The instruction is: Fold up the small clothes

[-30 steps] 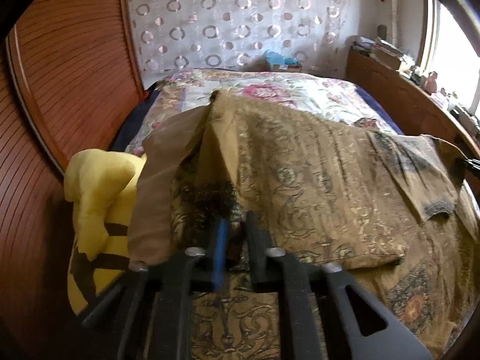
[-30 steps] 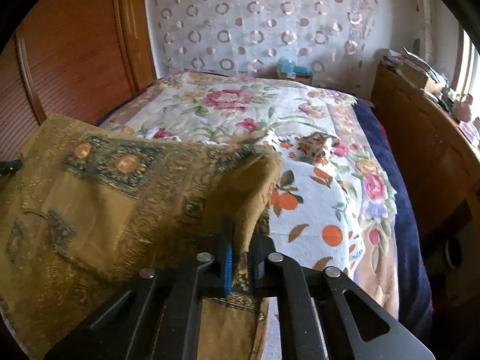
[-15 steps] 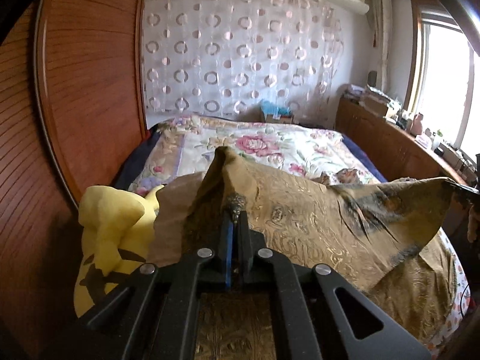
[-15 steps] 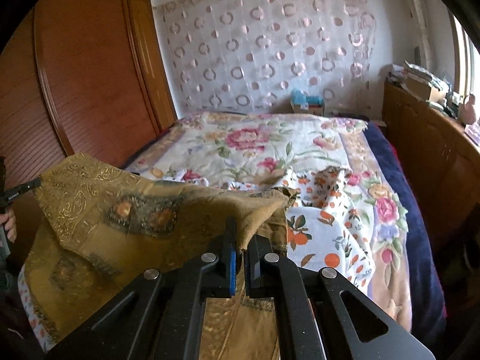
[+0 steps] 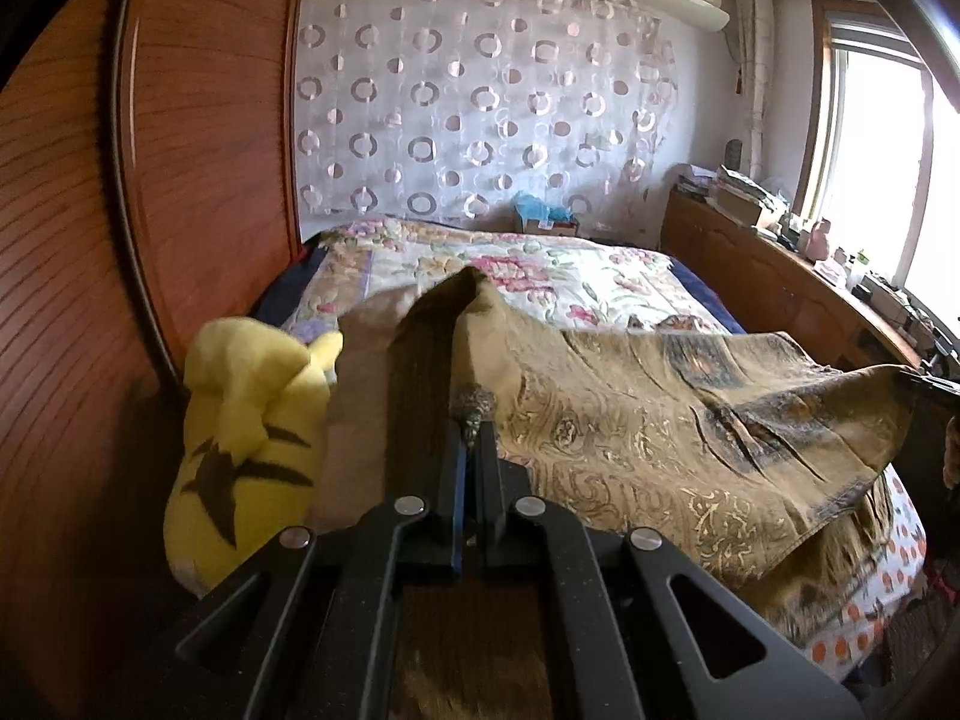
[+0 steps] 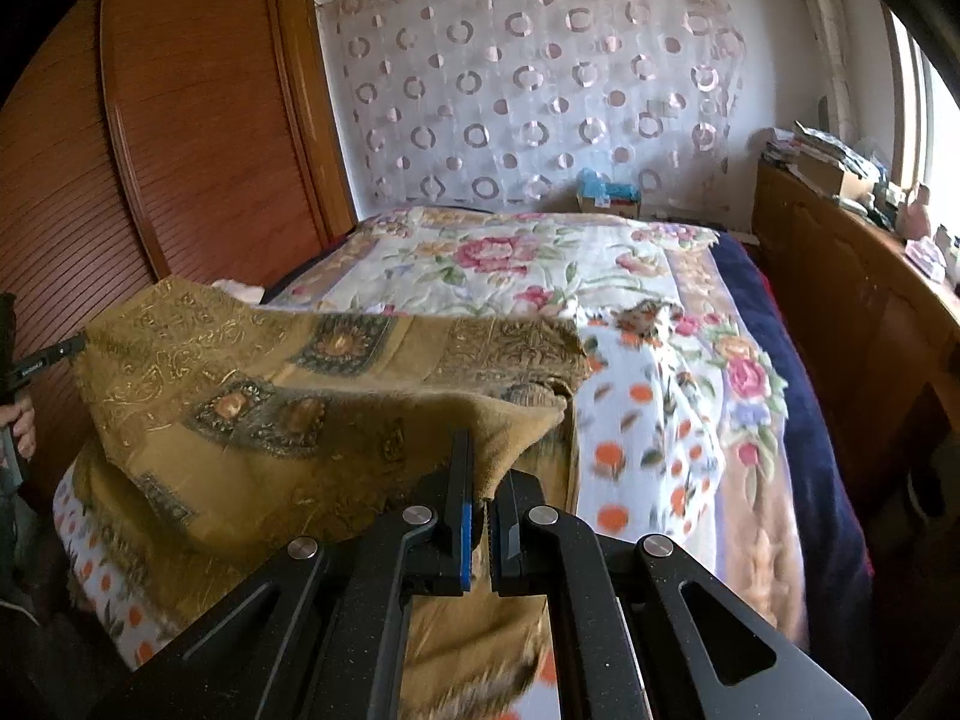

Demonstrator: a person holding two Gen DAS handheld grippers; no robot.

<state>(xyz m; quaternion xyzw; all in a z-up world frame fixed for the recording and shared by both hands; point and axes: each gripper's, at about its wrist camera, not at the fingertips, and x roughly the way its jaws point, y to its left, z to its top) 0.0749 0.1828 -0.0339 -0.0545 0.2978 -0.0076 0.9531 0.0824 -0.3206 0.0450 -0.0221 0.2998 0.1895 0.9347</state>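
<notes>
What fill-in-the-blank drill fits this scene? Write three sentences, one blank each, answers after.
1. Both tongs, left and right, are shut on the ____ patterned cloth.
2. The plush toy beside the cloth is ____.
3. The bedspread shows a ____ print.

Answers: golden-brown; yellow; floral

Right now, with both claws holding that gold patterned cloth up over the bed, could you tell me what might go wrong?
The left claw pinches only a small bunched corner of the gold patterned cloth, so it may slip free. The cloth sags between that corner and the right claw, so the fold could land creased. The yellow plush toy lies close beside the hanging edge and may get snagged or covered.
</notes>
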